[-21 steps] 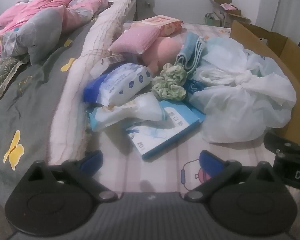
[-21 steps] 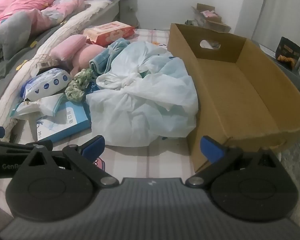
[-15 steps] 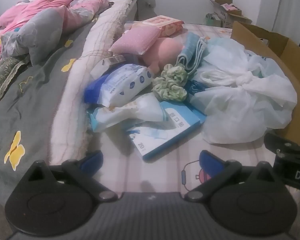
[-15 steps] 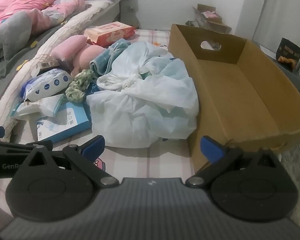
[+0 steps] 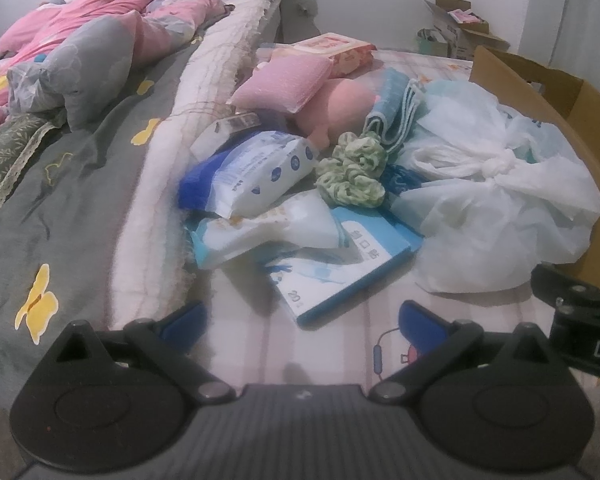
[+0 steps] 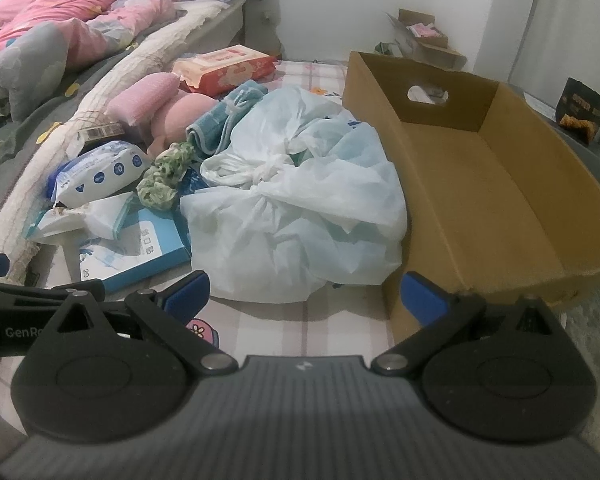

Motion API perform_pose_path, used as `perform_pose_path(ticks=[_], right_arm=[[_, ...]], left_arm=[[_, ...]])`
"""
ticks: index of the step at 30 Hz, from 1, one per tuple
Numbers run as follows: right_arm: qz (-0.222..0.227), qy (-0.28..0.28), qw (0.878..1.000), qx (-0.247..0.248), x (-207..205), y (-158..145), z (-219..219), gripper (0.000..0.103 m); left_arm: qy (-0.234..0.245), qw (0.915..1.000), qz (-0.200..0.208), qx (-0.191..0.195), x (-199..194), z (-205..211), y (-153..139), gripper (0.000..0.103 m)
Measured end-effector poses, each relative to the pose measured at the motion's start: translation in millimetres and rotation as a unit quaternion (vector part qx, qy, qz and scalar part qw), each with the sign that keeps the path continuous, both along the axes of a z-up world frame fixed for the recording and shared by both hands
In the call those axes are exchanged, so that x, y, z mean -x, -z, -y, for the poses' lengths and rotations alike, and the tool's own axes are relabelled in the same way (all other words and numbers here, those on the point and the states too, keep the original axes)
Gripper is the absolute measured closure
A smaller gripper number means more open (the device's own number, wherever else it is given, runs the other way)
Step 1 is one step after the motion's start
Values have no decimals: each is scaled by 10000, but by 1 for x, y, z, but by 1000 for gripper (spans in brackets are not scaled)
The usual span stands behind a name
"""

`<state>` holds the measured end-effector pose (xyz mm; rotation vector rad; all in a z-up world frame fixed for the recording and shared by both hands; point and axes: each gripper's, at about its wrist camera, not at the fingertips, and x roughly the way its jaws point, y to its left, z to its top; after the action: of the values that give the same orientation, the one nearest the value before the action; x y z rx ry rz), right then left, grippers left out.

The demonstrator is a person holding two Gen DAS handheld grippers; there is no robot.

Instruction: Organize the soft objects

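A heap of soft things lies on the checked sheet. A knotted white plastic bag (image 6: 296,216) (image 5: 496,200) is the largest, right beside an empty cardboard box (image 6: 492,184). Left of the bag lie a green scrunchie (image 5: 352,172), a blue towel (image 5: 392,120), a pink plush (image 5: 340,108), a pink pillow (image 5: 284,80), wipes packs (image 5: 256,172) and a blue flat box (image 5: 340,272). My left gripper (image 5: 300,324) hovers open before the flat box, nothing between its fingers. Just short of the bag, my right gripper (image 6: 304,296) is open and holds nothing.
A grey quilt with yellow butterflies (image 5: 60,200) and pink bedding (image 5: 100,20) fill the left side. A red wipes pack (image 6: 224,66) lies at the back. Small cartons (image 6: 420,36) stand by the far wall. The right gripper's body (image 5: 580,340) shows at the left wrist view's right edge.
Both views have crept slightly closer to the heap; the bag sits a little lower and nearer in the right wrist view. Nothing was grasped or moved.
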<state>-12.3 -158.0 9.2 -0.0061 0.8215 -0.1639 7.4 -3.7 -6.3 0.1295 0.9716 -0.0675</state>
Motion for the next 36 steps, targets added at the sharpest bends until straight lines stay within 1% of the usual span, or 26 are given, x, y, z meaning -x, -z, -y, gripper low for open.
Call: perform_pose_path(ticks=[4, 12, 13, 17, 29, 32, 36], right_arm=[[60, -10, 10000, 23, 0, -1, -1, 1], [316, -9, 9995, 55, 1, -2, -1, 1], [313, -6, 9995, 51, 1, -2, -1, 1], [4, 1, 10000, 45, -1, 0, -2, 1], [88, 6, 9999, 59, 0, 0, -2, 1], [41, 31, 9999, -164, 1, 2, 3, 1], [97, 2, 9992, -375, 4, 7, 11, 1]], left_arm=[[-4, 10000, -2, 0, 0, -1, 0, 0], [3, 10000, -4, -6, 0, -2, 0, 0], [1, 10000, -5, -6, 0, -2, 1, 0], [-9, 10000, -29, -5, -1, -3, 2, 0], [-14, 10000, -41, -20, -1, -3, 3, 0], [8, 10000, -19, -42, 0, -3, 5, 0], [150, 9998, 133, -68, 2, -9, 5, 0]])
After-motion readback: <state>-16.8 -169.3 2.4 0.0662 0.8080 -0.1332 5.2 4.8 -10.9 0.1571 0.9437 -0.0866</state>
